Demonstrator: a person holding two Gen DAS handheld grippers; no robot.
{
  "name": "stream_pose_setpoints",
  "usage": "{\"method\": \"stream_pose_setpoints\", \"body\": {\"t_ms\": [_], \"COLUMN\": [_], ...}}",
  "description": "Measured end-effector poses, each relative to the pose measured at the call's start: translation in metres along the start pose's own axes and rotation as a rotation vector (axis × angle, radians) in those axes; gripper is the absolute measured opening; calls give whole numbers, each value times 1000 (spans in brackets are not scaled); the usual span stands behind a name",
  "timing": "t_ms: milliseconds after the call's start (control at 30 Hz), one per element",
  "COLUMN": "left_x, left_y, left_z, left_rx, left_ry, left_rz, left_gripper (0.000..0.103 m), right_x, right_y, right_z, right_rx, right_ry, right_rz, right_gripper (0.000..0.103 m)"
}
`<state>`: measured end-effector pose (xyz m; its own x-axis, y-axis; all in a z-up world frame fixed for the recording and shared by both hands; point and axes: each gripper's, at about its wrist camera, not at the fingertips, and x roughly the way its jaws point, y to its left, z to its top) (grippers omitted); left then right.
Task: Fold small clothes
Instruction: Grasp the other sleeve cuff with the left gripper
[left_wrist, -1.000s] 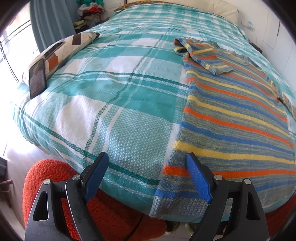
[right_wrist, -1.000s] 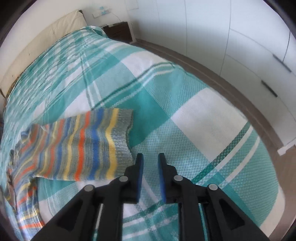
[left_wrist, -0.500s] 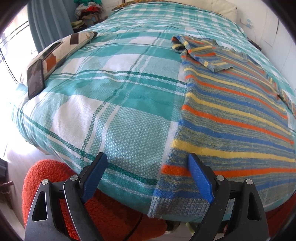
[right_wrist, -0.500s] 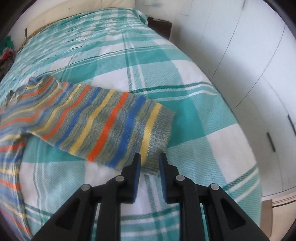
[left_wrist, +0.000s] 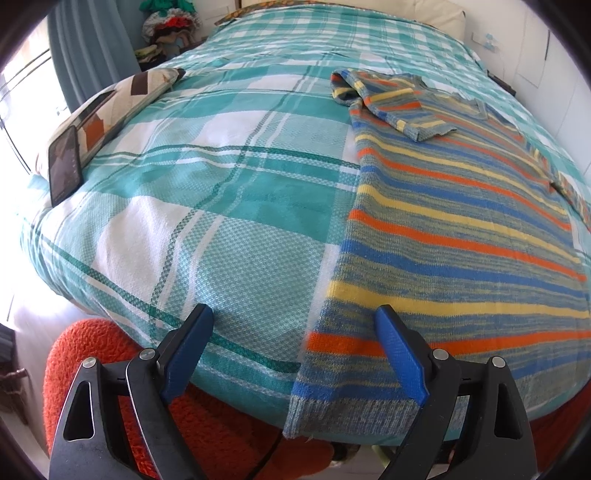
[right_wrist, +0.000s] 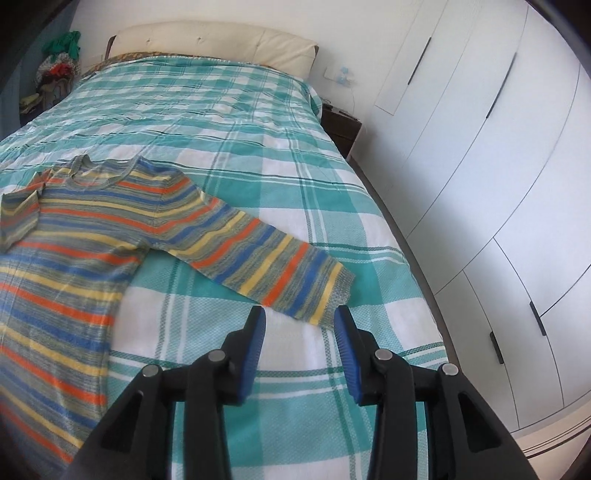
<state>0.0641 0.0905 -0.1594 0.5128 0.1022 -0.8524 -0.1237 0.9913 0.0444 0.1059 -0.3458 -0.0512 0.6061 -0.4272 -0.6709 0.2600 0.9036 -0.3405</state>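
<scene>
Where wardrobe (right_wrist: 498, 184) looms, plaid bedspread (right_wrist: 229, 122)

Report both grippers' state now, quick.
Left gripper: open wide, holding nothing, over the striped sweater hem.
Right gripper: jaws opening, holding nothing, just short of the sleeve cuff.

Knitted striped sweater (left_wrist: 461, 229) on a woven cloth bedspread (left_wrist: 221, 177).
</scene>
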Motion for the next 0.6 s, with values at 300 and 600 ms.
{"method": "stream_pose_setpoints", "body": {"t_ms": [300, 600], "left_x": [1, 2], "left_y": [8, 8], "left_z": [-2, -2], "left_rx": [-26, -23], "left_ry": [7, 12], "left_rz": [-8, -4], "left_gripper": [91, 93], "right_x": [-17, -32], "right_y": [33, 63], "right_z": [0, 2], "right_rx": [-40, -89], "right_ry": [4, 4], "right_rz": [48, 81], "right_gripper": [44, 52]}}
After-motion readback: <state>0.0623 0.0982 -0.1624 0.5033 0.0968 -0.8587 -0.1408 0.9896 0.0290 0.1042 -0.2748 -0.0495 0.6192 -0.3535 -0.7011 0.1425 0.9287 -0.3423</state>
